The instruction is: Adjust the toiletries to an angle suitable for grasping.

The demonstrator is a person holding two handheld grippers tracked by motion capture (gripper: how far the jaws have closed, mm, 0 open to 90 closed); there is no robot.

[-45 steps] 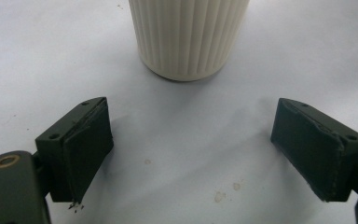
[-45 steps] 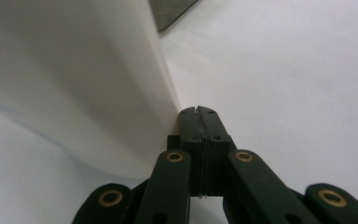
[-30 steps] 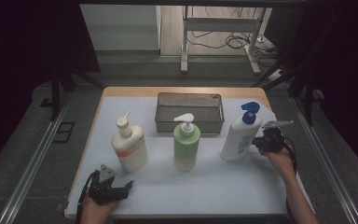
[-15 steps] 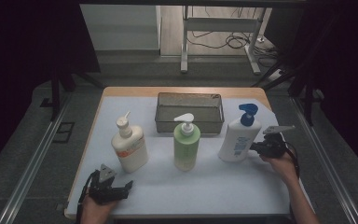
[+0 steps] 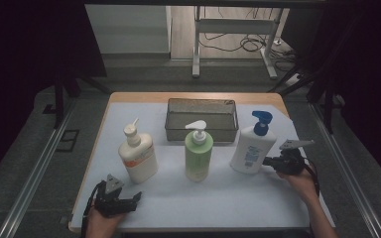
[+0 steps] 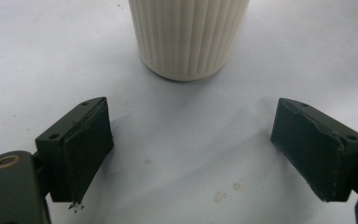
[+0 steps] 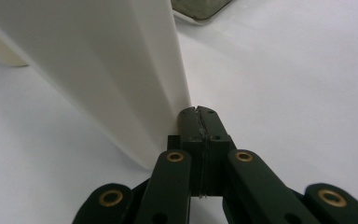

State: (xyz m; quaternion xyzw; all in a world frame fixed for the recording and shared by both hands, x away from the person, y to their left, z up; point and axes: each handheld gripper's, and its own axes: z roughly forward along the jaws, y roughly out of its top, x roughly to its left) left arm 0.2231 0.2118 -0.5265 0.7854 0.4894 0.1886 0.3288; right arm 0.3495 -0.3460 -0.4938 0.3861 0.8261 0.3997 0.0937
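Three pump bottles stand in a row on the white table mat. At the right is a white bottle with a blue pump; my right gripper is shut, its tips against the bottle's lower side. In the right gripper view the two jaws are pressed together with nothing between them, touching the white bottle. A green bottle stands in the middle. At the left stands a cream bottle with an orange label. My left gripper rests open near the front left edge, pointing at the cream bottle's ribbed base.
A grey wire mesh basket sits behind the bottles at the back of the mat. The wooden table edge runs along the left. Metal rails flank the table on both sides.
My right gripper has slid left and slightly down along the mat, ending with its tips at the blue-pump bottle's lower side. The left gripper has stayed put.
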